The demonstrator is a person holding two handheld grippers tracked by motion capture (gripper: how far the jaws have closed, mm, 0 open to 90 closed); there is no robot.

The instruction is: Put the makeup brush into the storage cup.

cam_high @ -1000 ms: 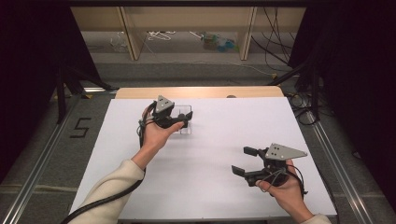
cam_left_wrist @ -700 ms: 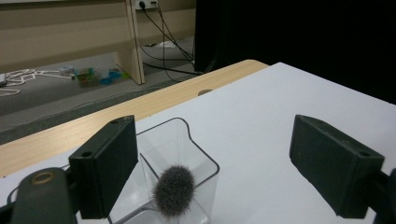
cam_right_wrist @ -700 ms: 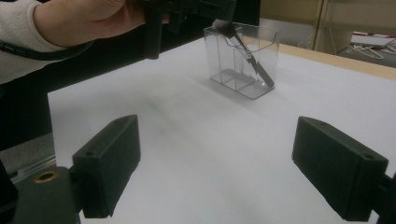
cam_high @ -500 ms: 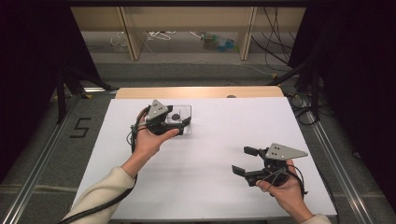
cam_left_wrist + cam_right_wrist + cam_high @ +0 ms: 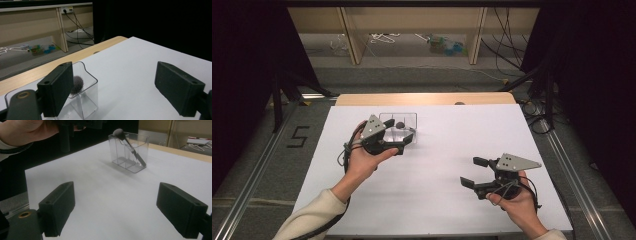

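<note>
A clear plastic organizer box [image 5: 408,120] with divided compartments stands at the far left-centre of the white table [image 5: 447,145]. A brush with a dark fluffy head [image 5: 400,125] leans inside it. My left gripper [image 5: 403,134] is open just in front of the box, with nothing between its jaws. In the left gripper view the box [image 5: 86,100] and the brush head [image 5: 76,84] sit just behind the left jaw. My right gripper [image 5: 470,171] is open and empty at the near right. In the right gripper view the box [image 5: 130,153] and the brush [image 5: 119,133] stand farther off.
A wooden strip [image 5: 427,98] borders the table's far edge. Beyond it are shelf legs and cables on the floor [image 5: 412,42]. The person's left hand [image 5: 23,131] shows at the top left of the right gripper view. Bare white table lies between the two grippers.
My left gripper has drawn back from the box toward the person and slightly left, staying open. The right gripper has hardly moved.
</note>
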